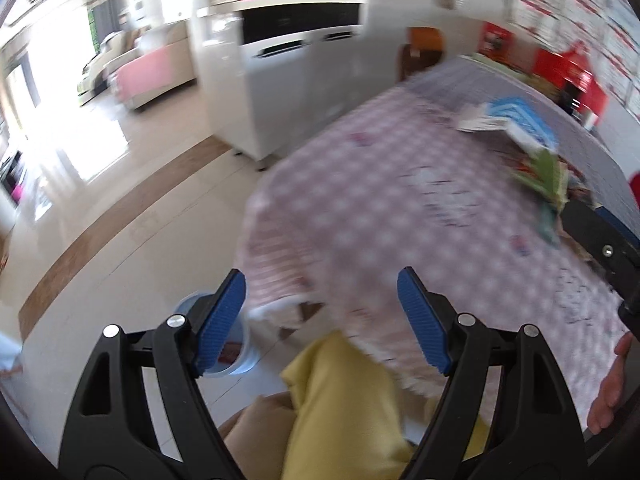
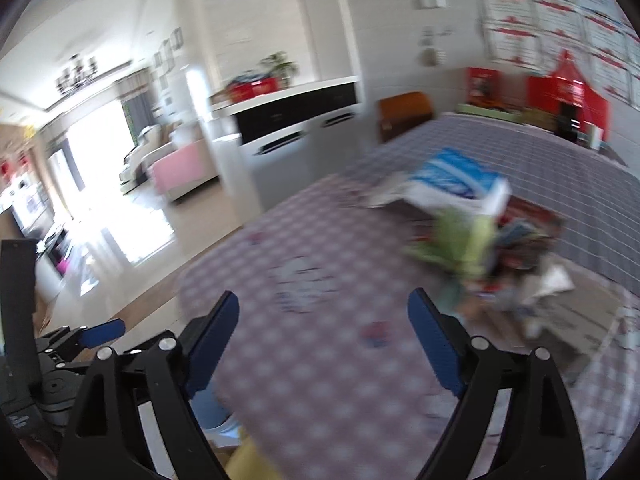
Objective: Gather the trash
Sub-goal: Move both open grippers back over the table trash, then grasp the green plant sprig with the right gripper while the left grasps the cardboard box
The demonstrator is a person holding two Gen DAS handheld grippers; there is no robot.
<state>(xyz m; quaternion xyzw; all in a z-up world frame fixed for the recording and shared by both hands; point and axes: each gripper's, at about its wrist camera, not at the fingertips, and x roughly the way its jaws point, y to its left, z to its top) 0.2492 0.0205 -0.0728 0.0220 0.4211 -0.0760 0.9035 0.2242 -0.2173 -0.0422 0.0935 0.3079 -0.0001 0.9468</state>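
A blurred pile of trash (image 2: 476,240) lies on the table with the pink checked cloth (image 2: 320,380): a blue and white packet (image 2: 456,180), green wrappers (image 2: 464,240) and paper scraps. My right gripper (image 2: 324,340) hangs open over the cloth, short of the pile, with nothing between its pads. My left gripper (image 1: 322,320) is open and empty above the table's near corner. On the floor under it stands a pale blue bin (image 1: 246,340), partly hidden by the left finger. In the left wrist view the trash pile (image 1: 540,168) sits far right.
A white cabinet (image 1: 288,92) stands on the tiled floor beyond the table. Red boxes (image 2: 568,100) line the wall behind the table. A person's yellow garment (image 1: 340,400) and a hand (image 1: 612,392) are close below. A brown chair (image 2: 404,114) stands at the far table edge.
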